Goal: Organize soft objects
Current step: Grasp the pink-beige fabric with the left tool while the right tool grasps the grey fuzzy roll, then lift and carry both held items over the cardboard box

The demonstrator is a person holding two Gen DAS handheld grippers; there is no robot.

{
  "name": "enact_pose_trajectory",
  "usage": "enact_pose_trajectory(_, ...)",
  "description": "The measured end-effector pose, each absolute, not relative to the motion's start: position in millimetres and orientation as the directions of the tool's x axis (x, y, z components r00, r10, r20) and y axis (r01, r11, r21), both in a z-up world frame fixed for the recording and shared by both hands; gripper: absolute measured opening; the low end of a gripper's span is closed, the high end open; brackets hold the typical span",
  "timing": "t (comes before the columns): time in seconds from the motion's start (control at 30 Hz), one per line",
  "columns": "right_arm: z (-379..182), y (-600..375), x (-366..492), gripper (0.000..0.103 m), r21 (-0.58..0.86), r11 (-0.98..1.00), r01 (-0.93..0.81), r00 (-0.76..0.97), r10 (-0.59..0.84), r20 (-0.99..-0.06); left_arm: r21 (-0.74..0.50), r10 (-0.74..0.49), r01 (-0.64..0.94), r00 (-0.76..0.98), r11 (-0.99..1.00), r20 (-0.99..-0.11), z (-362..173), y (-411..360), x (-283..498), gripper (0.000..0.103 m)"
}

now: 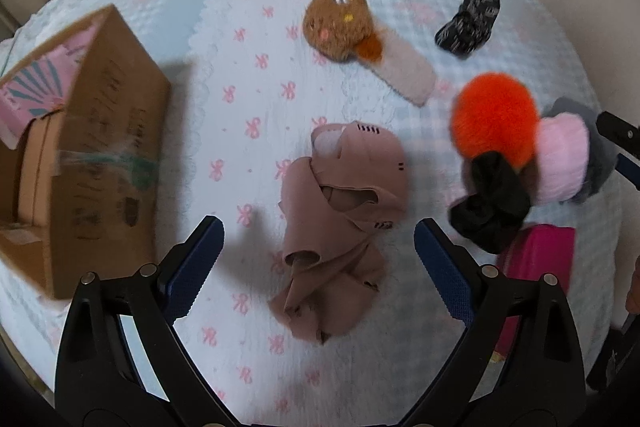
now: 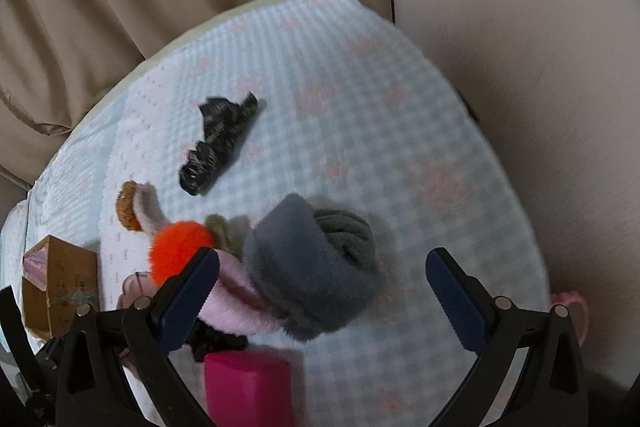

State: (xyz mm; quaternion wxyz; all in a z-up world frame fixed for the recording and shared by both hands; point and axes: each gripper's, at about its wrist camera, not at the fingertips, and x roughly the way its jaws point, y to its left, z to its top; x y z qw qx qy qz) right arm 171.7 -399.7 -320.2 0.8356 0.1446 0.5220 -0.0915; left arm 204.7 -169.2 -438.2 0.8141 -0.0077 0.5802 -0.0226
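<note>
Your soft things lie scattered on the quilted bed cover (image 1: 280, 131), and this seems to be why the cardboard box (image 1: 92, 131) stands open at the left side: it is probably the place where they must go.

Your left gripper (image 1: 318, 259) hangs above the brown fabric piece (image 1: 340, 227), a crumpled garment or mask with small vent slits. The fingers are spread wide, one on each side of it, and they hold nothing. I judge that this is the next thing to take, because the jaws already frame it. The camera looks almost straight down, so your hand is tilted steeply toward the bed.

Further away lie the brown plush face (image 1: 334, 23) with its pale fuzzy band, and the black patterned sock (image 1: 468, 19), well apart from the others.

Your right gripper (image 2: 322, 285) is also wide open and empty. It points down over a heap: the grey fuzzy slipper (image 2: 304, 267) with a grey knotted roll (image 2: 348, 231) in it, touching a pink fluffy piece (image 2: 236, 303) and the orange pompom (image 2: 180, 251). A magenta box (image 2: 246, 387) is just below the heap.

The heap is tangled, so one squeeze may lift several things together.
</note>
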Motion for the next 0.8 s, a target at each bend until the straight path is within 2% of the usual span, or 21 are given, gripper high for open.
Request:
enact_pose_trajectory(0.03, -326, -402, 174, 0.102, 0.157, 0.938, 0.309, 0.433, 0.008, -0.902, -0.042, -0.051, 0.033, 0.318, 0.999, -0.947, -445, -170, 206, 0.093)
enact_pose_trajectory(0.1, -337, -405, 178, 0.098, 0.182, 0.929, 0.322, 0.427, 0.030, -0.904, -0.050, -0.058, 0.036, 0.301, 0.998, -0.952, -453, -171, 208, 0.077)
enact_pose_trajectory(0.23, -357, -411, 185, 0.092, 0.256, 0.902, 0.346, 0.416, 0.097, -0.904, -0.078, -0.082, 0.028, 0.267, 0.997, -0.960, -468, -173, 211, 0.071)
enact_pose_trajectory(0.33, -371, -413, 188, 0.081, 0.339, 0.867, 0.365, 0.405, 0.180, -0.896, -0.071, -0.080, 0.041, 0.259, 0.997, -0.963, -470, -175, 211, 0.065)
enact_pose_trajectory(0.4, -375, -412, 189, 0.073, 0.352, 0.857, 0.375, 0.403, 0.191, -0.895, -0.082, -0.094, 0.055, 0.258, 0.995, -0.962, -468, -176, 212, 0.048)
enact_pose_trajectory(0.47, -372, -411, 190, 0.067, 0.352, 0.863, 0.361, 0.411, 0.191, -0.891, -0.087, -0.100, 0.061, 0.257, 0.994, -0.961, -466, -176, 212, 0.042)
enact_pose_trajectory(0.67, -364, -411, 196, 0.055, 0.358, 0.869, 0.341, 0.419, 0.200, -0.886, -0.103, -0.113, 0.051, 0.259, 0.993, -0.959, -460, -176, 219, 0.031)
enact_pose_trajectory(0.8, -357, -411, 199, 0.051, 0.351, 0.878, 0.326, 0.429, 0.193, -0.882, -0.111, -0.124, 0.061, 0.269, 0.992, -0.955, -450, -179, 222, 0.025)
